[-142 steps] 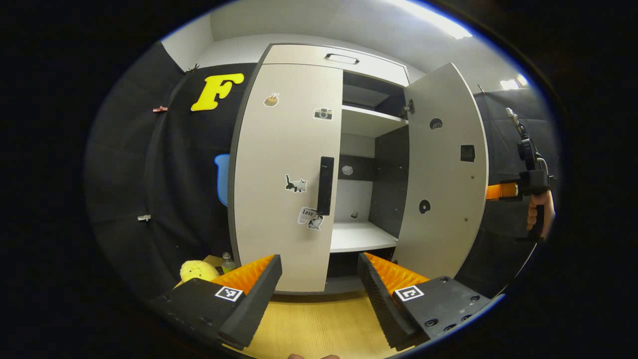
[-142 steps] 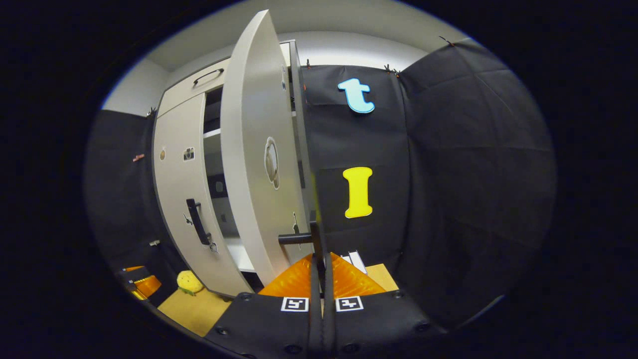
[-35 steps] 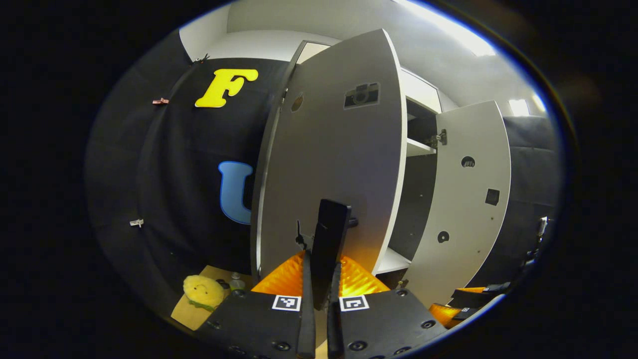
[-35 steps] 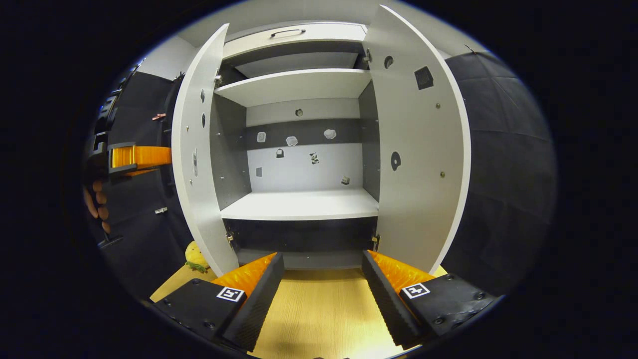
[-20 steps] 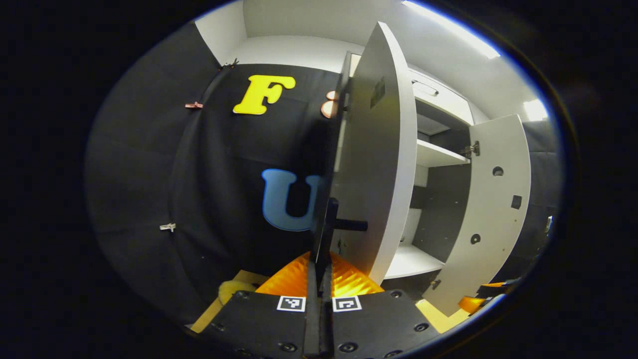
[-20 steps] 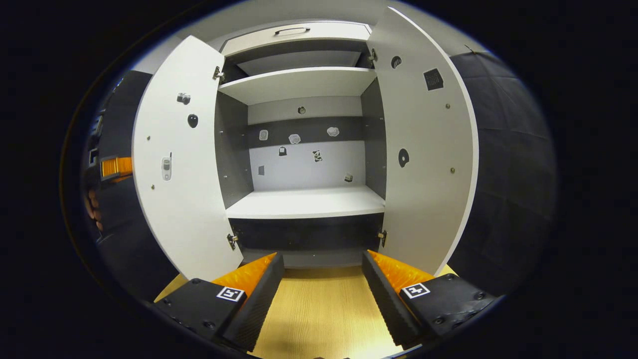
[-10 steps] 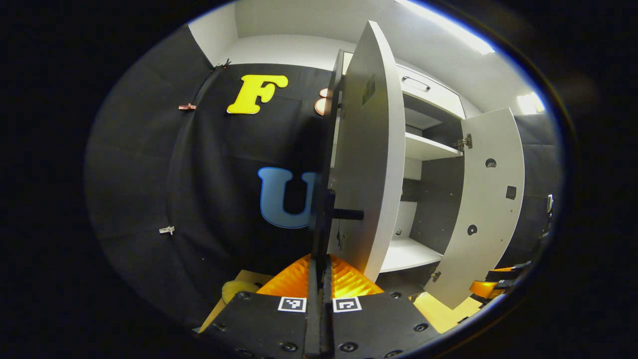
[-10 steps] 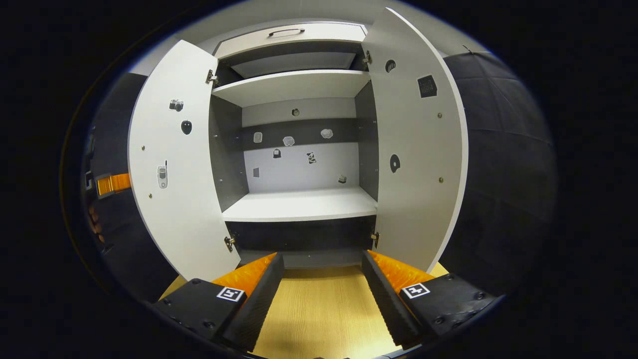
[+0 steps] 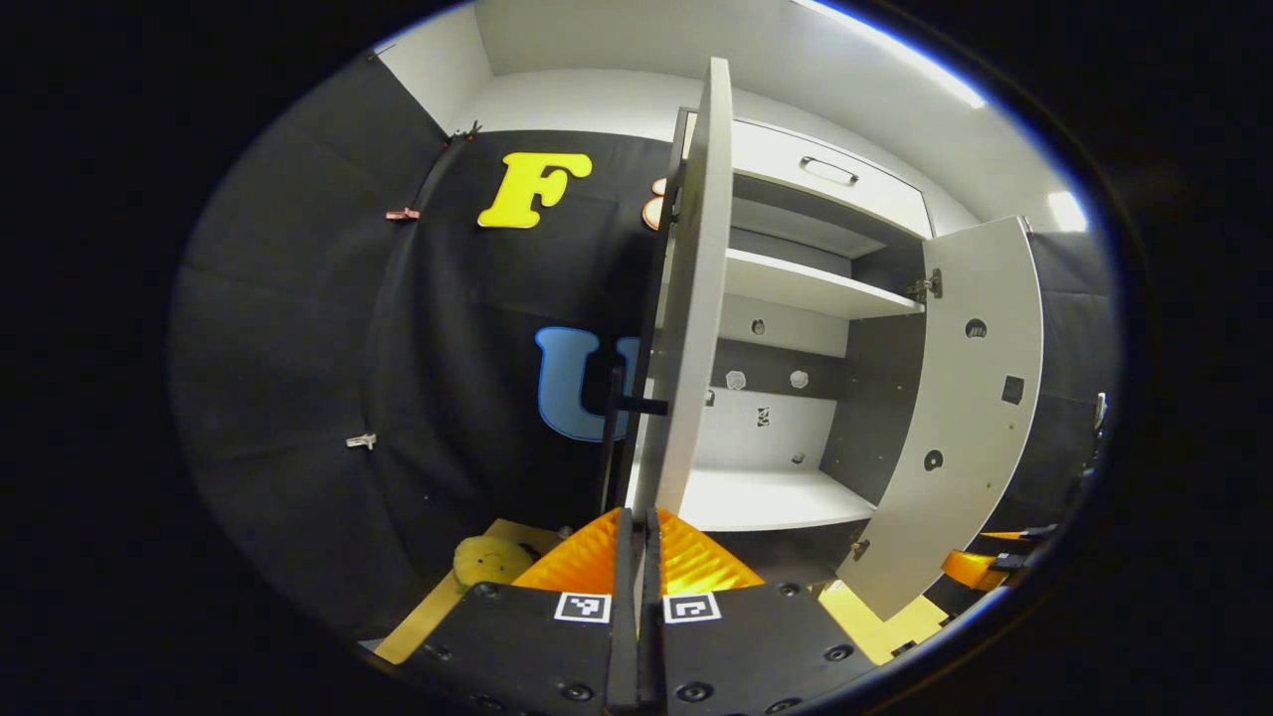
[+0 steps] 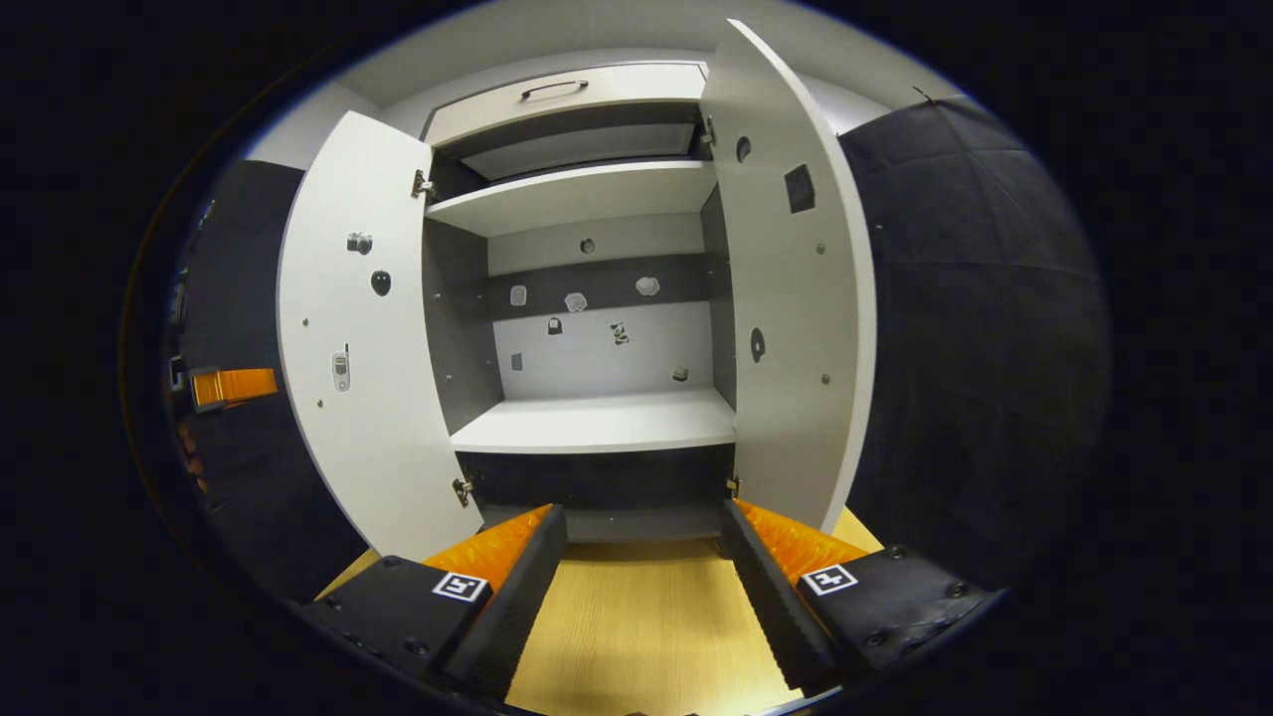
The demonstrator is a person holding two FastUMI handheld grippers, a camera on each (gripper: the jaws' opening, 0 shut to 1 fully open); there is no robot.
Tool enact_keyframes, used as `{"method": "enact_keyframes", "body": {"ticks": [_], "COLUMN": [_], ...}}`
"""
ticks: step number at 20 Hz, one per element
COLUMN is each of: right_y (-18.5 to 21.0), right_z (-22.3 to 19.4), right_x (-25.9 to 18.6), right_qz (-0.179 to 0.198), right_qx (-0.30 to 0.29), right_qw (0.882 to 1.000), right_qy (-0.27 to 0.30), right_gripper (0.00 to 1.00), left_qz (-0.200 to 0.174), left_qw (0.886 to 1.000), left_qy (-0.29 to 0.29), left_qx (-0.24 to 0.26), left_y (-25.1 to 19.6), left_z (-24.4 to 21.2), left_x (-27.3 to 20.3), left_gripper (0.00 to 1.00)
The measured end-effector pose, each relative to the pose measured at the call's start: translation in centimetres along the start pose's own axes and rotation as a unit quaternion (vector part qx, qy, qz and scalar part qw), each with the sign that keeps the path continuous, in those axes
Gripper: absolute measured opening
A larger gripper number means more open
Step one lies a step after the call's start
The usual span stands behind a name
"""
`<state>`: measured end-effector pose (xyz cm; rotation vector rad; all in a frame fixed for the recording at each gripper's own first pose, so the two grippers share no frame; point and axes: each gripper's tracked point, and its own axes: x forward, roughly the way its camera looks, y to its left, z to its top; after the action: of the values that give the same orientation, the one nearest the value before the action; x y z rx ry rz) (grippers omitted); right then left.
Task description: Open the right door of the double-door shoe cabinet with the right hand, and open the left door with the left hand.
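Cabinet (image 10: 597,418) on wooden floor (image 10: 636,617), both doors wide, left tongs (image 9: 635,557) clenched on handle (image 9: 619,438), right tongs (image 10: 641,567) released.

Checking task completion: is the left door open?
Open: left door is swung wide, showing its inner face and the shelves.

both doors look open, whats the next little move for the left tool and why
Probably open the left tool and back it off the handle it seems shut on. The left door stands wide, edge-on to it, the right door is wide open too, and the right tool hangs open.
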<state>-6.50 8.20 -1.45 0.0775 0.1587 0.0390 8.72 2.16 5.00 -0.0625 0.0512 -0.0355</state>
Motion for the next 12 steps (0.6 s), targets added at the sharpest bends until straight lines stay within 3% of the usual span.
{"method": "enact_keyframes", "body": {"ticks": [7, 11, 12], "right_y": [-4.8, -7.1, -7.6], "right_z": [1.6, 3.0, 3.3], "right_x": [-3.8, -4.3, -4.3], "right_qz": [0.029, 0.027, 0.023], "right_qx": [-0.005, 0.015, 0.016], "right_qw": [0.999, 0.999, 0.999], "right_qy": [-0.019, -0.031, -0.034], "right_gripper": [0.99, 0.98, 0.98], "left_qz": [0.002, -0.003, -0.007], "left_qw": [1.000, 1.000, 0.999], "left_qy": [0.015, -0.015, -0.018], "left_qx": [0.000, 0.022, 0.029], "left_y": [-9.6, -13.7, -14.8], "left_z": [-2.6, -2.8, -2.8], "left_x": [-4.3, -6.3, -6.5], "left_gripper": [0.06, 0.16, 0.25]}}
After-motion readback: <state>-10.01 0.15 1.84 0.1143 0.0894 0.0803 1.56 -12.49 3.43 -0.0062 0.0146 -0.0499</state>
